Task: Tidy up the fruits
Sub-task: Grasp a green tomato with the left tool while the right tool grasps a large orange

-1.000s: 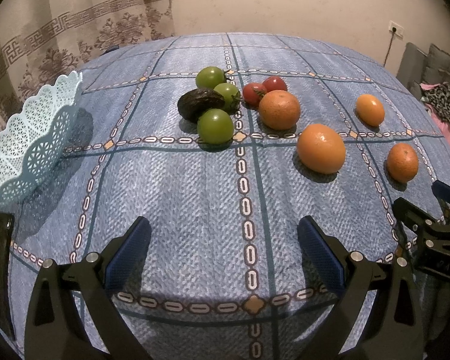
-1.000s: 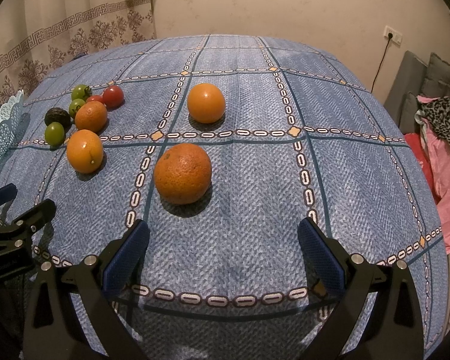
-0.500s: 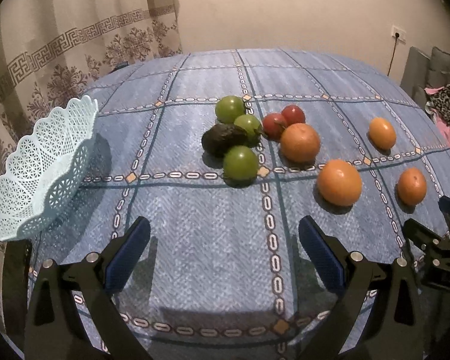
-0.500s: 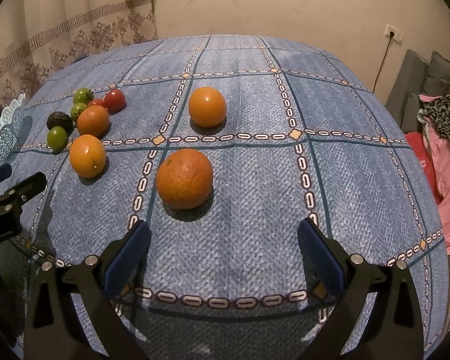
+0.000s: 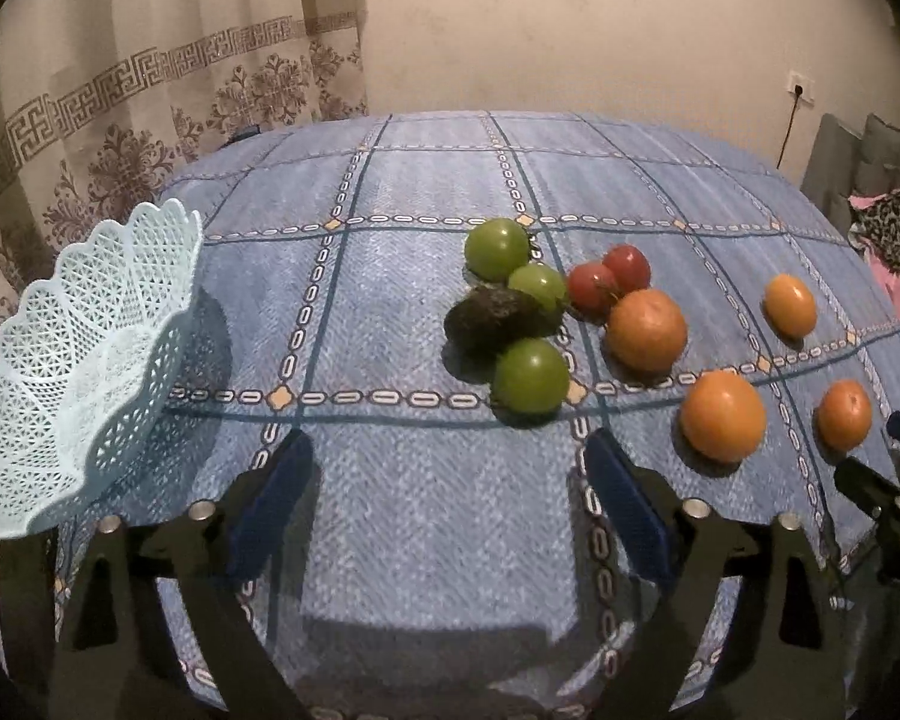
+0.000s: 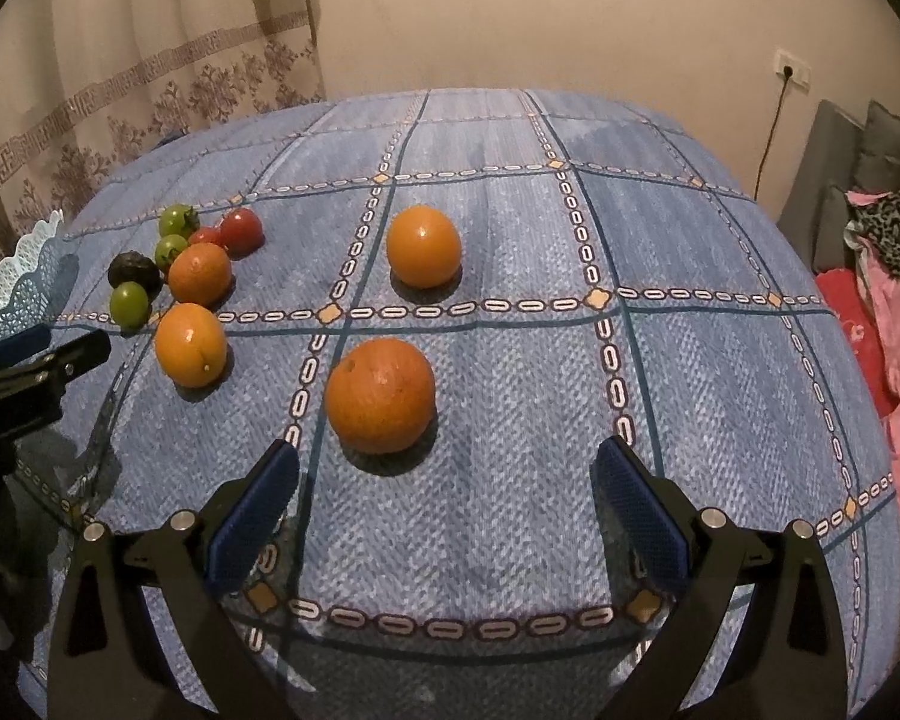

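Blue checked tablecloth (image 6: 510, 228) over a table that drops off close to my end, patterned curtain behind, pile of clothes off to the right; that's the setup. Both my tongs are wide apart and holding nothing: the left gripper (image 5: 450, 504) hangs over bare cloth short of the green tomatoes (image 5: 531, 384), the right gripper (image 6: 444, 504) sits just behind the big orange (image 6: 381, 396).

The fruit is all loose on the cloth; none in the basket (image 5: 84, 372) yet, which perches at the far left edge, tilted up on its side as far as I can tell. The avocado (image 5: 498, 318) is jammed in touching two of the green ones, two red tomatoes (image 5: 609, 276) right beside them, and three more oranges (image 5: 723, 414) spread to the right.

My worries: everything here is round, so a sloppy pinch could squirt the big orange off the near edge; poking into the cluster probably scatters the rest; tomatoes may split if I squeeze hard; and that basket looks ready to tip or slide off when something gets dropped into it.
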### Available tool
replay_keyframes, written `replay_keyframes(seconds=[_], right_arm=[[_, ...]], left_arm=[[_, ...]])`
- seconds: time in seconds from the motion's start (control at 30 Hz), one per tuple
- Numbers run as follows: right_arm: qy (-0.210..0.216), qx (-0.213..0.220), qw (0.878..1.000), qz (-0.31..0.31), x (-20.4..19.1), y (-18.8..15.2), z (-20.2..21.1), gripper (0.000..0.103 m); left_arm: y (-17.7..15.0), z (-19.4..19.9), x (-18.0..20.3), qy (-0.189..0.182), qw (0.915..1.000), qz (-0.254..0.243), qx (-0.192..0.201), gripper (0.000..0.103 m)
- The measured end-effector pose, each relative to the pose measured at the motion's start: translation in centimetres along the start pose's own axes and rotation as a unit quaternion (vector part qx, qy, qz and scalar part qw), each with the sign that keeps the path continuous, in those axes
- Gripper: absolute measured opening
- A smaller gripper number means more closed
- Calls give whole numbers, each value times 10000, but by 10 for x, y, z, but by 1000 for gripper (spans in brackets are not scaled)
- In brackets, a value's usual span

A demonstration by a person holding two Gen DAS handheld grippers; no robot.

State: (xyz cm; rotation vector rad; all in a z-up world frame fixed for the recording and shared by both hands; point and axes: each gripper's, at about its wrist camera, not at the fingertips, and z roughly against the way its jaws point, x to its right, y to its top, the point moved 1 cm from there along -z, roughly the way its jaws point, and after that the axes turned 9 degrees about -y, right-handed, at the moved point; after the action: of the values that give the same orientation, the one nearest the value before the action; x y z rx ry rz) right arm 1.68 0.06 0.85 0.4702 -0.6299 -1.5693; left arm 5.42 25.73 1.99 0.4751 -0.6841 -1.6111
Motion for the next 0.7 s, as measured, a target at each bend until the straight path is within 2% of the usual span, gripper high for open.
replay_keyframes(seconds=[0.2,0.33,0.4,0.47,0.57,0.63,0.7], right_arm=[[108,83,9999,-1,-3,8,0,95],[177,90,9998,-49,-2,9,-2,90],[211,72,9997,-59,-1,9,-3,81],[247,58,9996,-78,0,8,-4,80],[305,54,9995,-89,0,8,-4,76],[330,65,9994,-74,-1,9,-4,75],[354,69,9993,-43,-2,9,-4,73]], left_arm=[[6,-3,-1,-167,9999,9,-5,83],[10,-7,11,-246,9996,-154,-23,72],[14,-11,16,-324,9993,-180,-43,66],[18,-17,21,-351,9992,-169,-96,63],[19,-25,22,-419,9989,-84,-201,52],[19,-29,21,-494,9985,24,-253,40],[19,-30,18,-472,9986,93,-228,34]])
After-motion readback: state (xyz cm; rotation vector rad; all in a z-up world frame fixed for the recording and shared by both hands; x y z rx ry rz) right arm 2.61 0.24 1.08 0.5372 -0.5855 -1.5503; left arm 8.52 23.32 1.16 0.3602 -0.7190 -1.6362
